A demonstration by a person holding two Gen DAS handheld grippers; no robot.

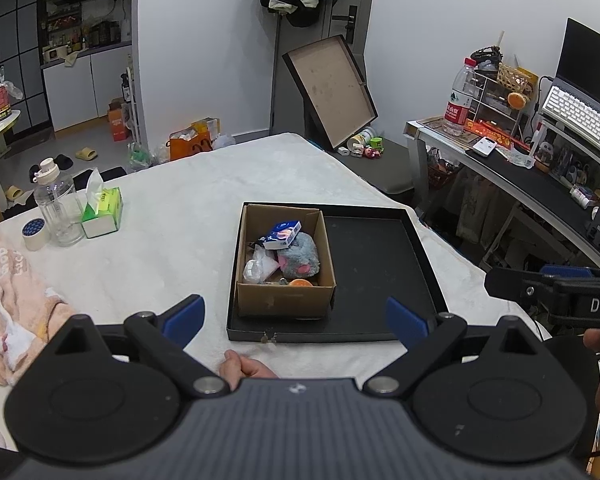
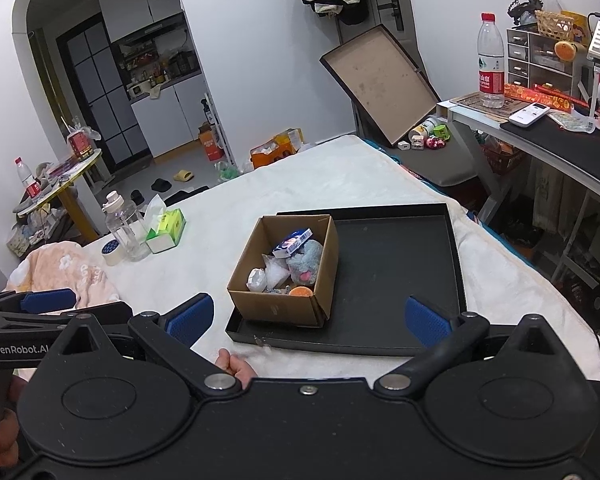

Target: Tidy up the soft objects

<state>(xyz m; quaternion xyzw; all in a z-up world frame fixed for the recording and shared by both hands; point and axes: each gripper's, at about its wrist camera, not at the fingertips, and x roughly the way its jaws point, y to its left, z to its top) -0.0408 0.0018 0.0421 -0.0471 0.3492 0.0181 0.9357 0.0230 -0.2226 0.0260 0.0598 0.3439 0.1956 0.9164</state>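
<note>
Left wrist view, nearest first: left gripper (image 1: 294, 320) at bottom of frame, blue pads spread wide, nothing btwn them. Right gripper (image 2: 309, 322) fills bottom of right wrist view, likewise wide open & empty. A person's foot (image 1: 246, 369) peeks out just above the gripper body, bottom centre.

Past the pads, mid-frame: black tray (image 1: 380, 256) flat on the white blanket (image 1: 188, 208). Cardboard box (image 1: 286, 298) sits in the tray's left part, open top. Inside it: grey plush toy (image 1: 300, 258) w/ pink patches at right, blue-white tissue pack (image 1: 282, 235) resting on top of it toward the back, clear plastic bag (image 1: 260, 266) at left, orange round item (image 1: 301, 283) at front wall. Rest of tray bare.

Left of frame: pink towel (image 1: 8, 304) at edge. Farther, upper left on the blanket: tape roll (image 1: 34, 233), clear bottle (image 1: 58, 208), green tissue box (image 1: 104, 212), all close together.
</note>
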